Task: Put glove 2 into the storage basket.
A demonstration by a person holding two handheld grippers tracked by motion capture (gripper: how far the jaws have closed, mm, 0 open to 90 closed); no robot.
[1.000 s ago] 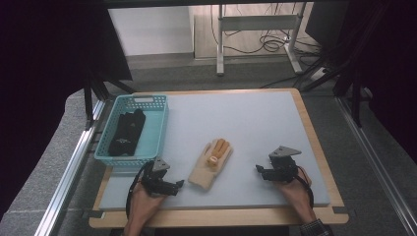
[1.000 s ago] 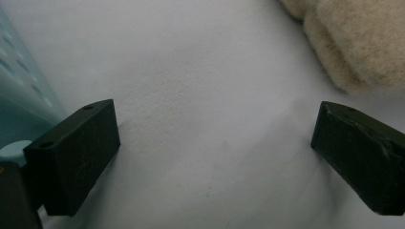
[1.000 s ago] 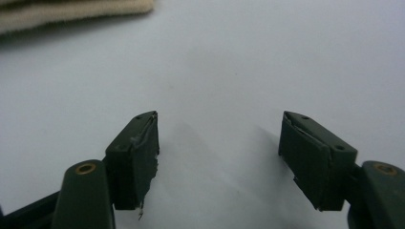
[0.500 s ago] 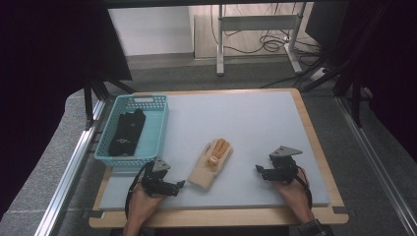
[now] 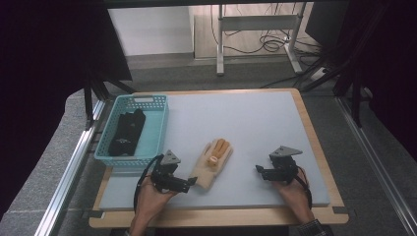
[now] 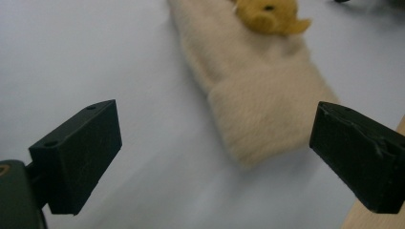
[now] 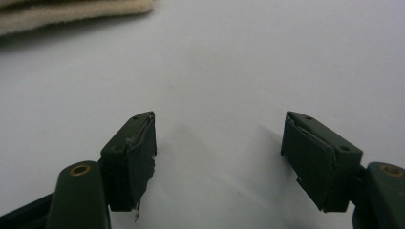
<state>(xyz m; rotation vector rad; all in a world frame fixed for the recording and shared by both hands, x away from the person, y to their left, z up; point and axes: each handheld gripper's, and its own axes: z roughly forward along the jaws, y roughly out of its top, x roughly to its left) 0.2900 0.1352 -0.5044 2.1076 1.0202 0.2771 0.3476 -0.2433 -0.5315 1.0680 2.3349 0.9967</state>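
Grey floor and a metal desk frame (image 5: 255, 34) with loose cables lie beyond the work table (image 5: 246, 123), whose pale blue-grey mat is edged in light wood. At about ten o'clock on the mat stands a teal plastic basket (image 5: 157, 132) with a dark folded item (image 5: 127, 132) inside; what it is cannot be told. Near six o'clock, a little left of centre, lies a cream glove (image 5: 211, 164) with orange-yellow fingers pointing toward one o'clock and a small round mark on its back. No writing or brand can be read on it or on anything else.

The left gripper (image 5: 189, 182) sits at about seven o'clock, held in the person's left hand (image 5: 152, 199), its tips just beside the glove's cuff. In the left gripper view its jaws stand spread wide apart, with the cuff of the glove (image 6: 267, 105) between and beyond them, apart from both jaws; the yellow part at the top is blurred.

The right gripper (image 5: 259, 171) rests at about five o'clock in the right hand (image 5: 294, 194), well apart from the glove. In the right gripper view its jaws are parted over bare mat, holding nothing, and an edge of the glove (image 7: 71, 12) shows at eleven o'clock.
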